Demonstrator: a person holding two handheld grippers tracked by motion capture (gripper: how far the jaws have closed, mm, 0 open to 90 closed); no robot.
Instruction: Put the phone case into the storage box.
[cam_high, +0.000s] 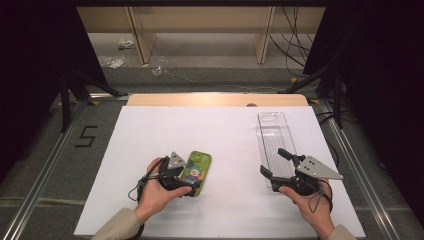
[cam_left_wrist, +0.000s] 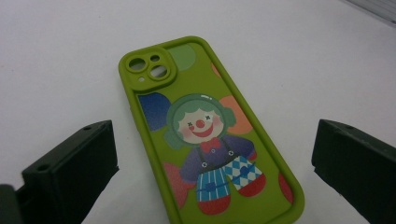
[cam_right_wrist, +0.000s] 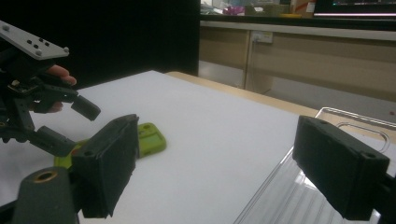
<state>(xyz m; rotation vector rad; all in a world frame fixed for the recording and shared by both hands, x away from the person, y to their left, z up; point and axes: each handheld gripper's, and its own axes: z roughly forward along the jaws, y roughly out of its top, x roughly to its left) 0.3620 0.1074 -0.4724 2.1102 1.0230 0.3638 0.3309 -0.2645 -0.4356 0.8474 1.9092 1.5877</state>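
down on the white sheet (cam_high: 150, 130) that covers the table, a green phone case (cam_high: 197, 173) lies flat with its printed back up, a clown figure on it and the camera cut-out at its far end. the left gripper (cam_high: 187, 181) sits right over the near end of that case in the high view; in the left gripper view its two black jaws stand wide apart, one on either side of the phone case (cam_left_wrist: 210, 140), with bare sheet between each jaw and the case's edges, so it grips nothing. the right gripper (cam_high: 272, 162) is well apart from it on the other side of the sheet, jaws spread wide and empty, hovering at the near end of a clear plastic tray (cam_high: 273, 134) that lies lengthwise on the sheet. in the right gripper view the tray (cam_right_wrist: 327, 140) shows between its jaws and to one side, while the left gripper (cam_right_wrist: 60, 121) and the case (cam_right_wrist: 152, 137) are seen farther off.
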